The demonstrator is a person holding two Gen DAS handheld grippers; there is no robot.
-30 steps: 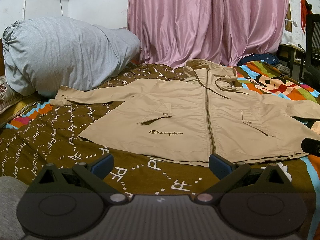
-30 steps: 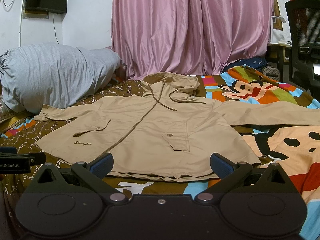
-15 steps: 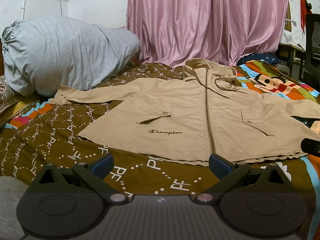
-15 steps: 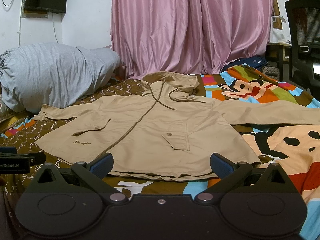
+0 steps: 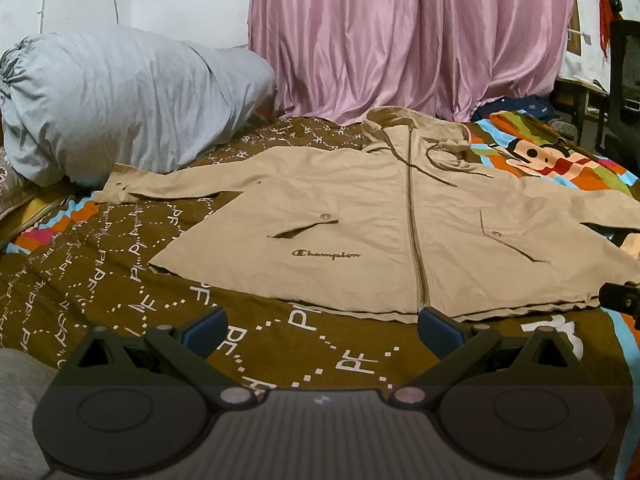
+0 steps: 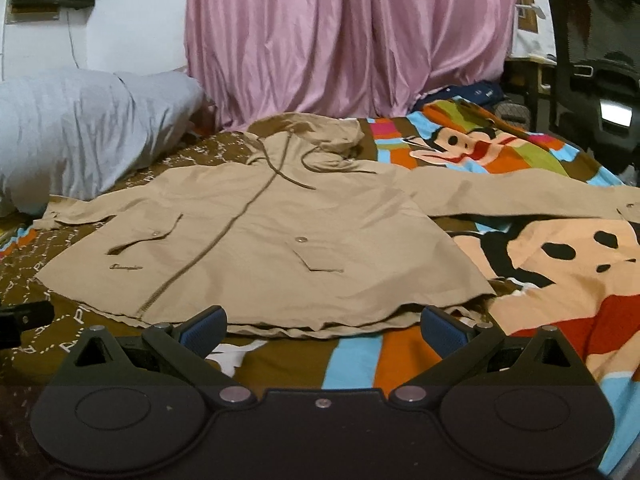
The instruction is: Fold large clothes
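Edging forward over the last second, both tools have closed a little on the tan jacket [image 5: 360, 216] — its hem now sits just ahead of the fingertips in each wrist view, where before a wider strip of bedspread [image 5: 120, 280] showed between. The left gripper [image 5: 322, 330] is spread wide with nothing between its blue pads; the zipper's bottom end lies just beyond its right-hand finger. The right gripper [image 6: 322, 326] is equally wide and empty, the hem running straight across in front of it. Nothing about the jacket itself has altered — it lies flat, front up, sleeves stretched out to either side, hood at the far end near the pink curtain [image 5: 400, 36]. By my reckoning folding hasn't begun; this looks like the approach to a first grasp, likely at the hem.
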